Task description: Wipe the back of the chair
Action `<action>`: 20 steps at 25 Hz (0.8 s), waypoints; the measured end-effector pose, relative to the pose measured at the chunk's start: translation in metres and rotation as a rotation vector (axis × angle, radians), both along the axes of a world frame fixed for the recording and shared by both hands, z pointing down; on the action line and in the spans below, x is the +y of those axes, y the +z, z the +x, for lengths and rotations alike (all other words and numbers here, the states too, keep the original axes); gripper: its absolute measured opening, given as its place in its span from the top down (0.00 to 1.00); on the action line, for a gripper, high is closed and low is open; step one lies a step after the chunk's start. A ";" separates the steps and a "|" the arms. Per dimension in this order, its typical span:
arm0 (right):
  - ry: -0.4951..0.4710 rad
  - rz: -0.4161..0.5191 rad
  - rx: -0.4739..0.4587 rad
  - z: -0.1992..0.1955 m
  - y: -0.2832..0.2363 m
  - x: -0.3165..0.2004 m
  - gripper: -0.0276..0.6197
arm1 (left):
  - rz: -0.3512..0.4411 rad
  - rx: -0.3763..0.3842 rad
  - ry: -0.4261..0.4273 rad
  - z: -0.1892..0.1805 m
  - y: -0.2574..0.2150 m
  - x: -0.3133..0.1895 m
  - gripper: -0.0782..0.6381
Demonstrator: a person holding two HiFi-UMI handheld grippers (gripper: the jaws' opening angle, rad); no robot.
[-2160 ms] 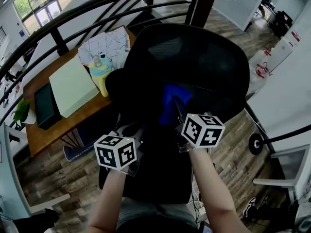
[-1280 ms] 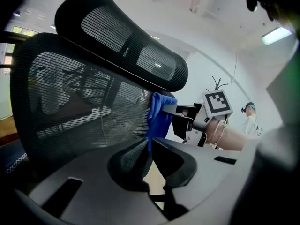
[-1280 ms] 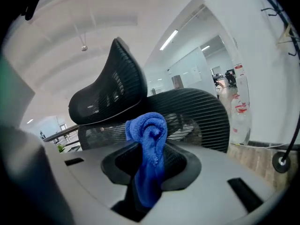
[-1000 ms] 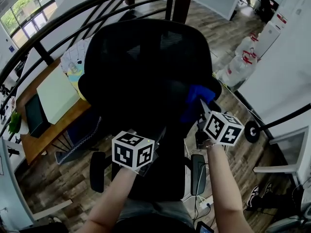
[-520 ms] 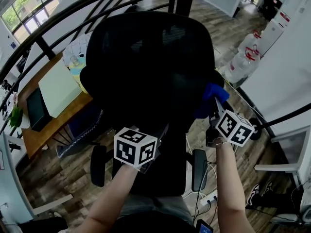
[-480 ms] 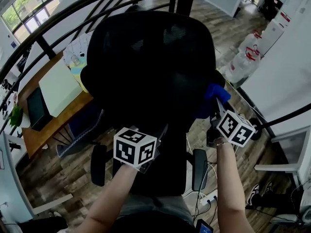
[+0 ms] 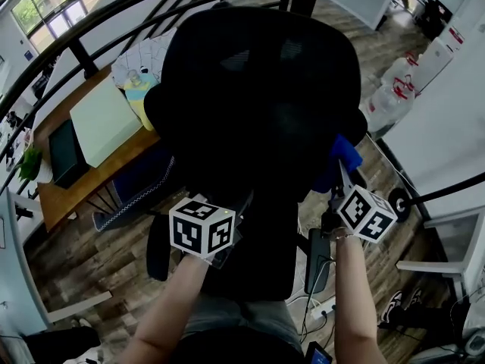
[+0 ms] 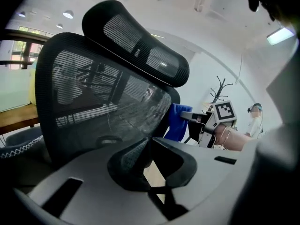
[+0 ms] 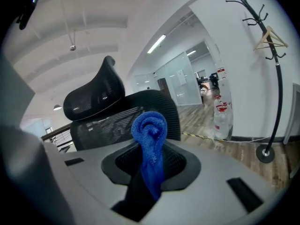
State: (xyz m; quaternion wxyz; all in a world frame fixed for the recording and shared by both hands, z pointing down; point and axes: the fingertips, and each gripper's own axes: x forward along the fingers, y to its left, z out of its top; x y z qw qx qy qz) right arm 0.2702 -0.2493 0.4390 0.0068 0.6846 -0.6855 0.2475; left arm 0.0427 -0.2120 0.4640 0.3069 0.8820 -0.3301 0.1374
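Clamping cloth (image 9: 150, 135) in right tool (image 9: 149, 159); beside chair back (image 7: 258, 89); left tool (image 8: 149, 143) closed

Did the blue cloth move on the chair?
Yes. The blue cloth slid right, from the middle of the chair back to its right edge.

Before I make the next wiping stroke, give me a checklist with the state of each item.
1. Blue cloth clamped in the right tongs: ok, bunched between the jaws.
2. Cloth pressed against the chair back: cannot tell; it sits at the back's right edge, contact unclear.
3. Left tongs free: ok, shut with nothing between them.
4. Mesh free of hung items: ok, nothing drapes over it.
5. Left tongs out of the cloth's path: ok, they are low at the back's lower left, apart from the cloth.
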 end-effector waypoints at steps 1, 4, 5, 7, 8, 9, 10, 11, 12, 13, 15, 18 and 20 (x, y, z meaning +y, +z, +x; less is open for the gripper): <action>-0.029 -0.003 0.012 -0.012 0.001 0.000 0.79 | -0.001 0.002 -0.006 -0.005 0.001 0.001 0.84; -0.096 -0.013 0.030 -0.046 0.005 0.000 0.79 | -0.006 0.003 -0.025 -0.020 0.004 0.004 0.84; -0.110 -0.013 0.024 -0.057 0.005 0.000 0.79 | -0.007 0.004 -0.032 -0.025 0.004 0.004 0.84; -0.142 -0.014 0.012 -0.081 0.007 -0.002 0.79 | -0.004 0.004 -0.041 -0.037 0.004 0.004 0.84; -0.162 -0.016 0.012 -0.093 0.008 -0.004 0.79 | 0.000 0.002 -0.045 -0.044 0.003 0.003 0.84; -0.186 -0.020 0.017 -0.107 0.010 -0.005 0.79 | 0.004 0.000 -0.052 -0.050 0.002 0.002 0.84; -0.216 -0.026 0.026 -0.122 0.012 -0.007 0.79 | 0.006 0.001 -0.063 -0.057 0.001 0.000 0.84; -0.248 -0.032 0.038 -0.137 0.014 -0.008 0.79 | 0.007 0.003 -0.075 -0.064 0.000 -0.002 0.84; -0.279 -0.037 0.048 -0.152 0.016 -0.009 0.79 | 0.008 0.006 -0.087 -0.071 -0.001 -0.003 0.84; -0.306 -0.040 0.054 -0.166 0.018 -0.011 0.79 | 0.010 0.007 -0.098 -0.078 -0.002 -0.005 0.84; -0.349 -0.040 0.053 -0.192 0.020 -0.015 0.79 | 0.016 0.000 -0.114 -0.090 -0.003 -0.008 0.84; -0.402 -0.040 0.037 -0.226 0.024 -0.026 0.79 | 0.028 -0.023 -0.139 -0.110 -0.004 -0.015 0.84; -0.434 -0.042 0.025 -0.248 0.026 -0.035 0.79 | 0.032 -0.027 -0.161 -0.124 -0.005 -0.021 0.84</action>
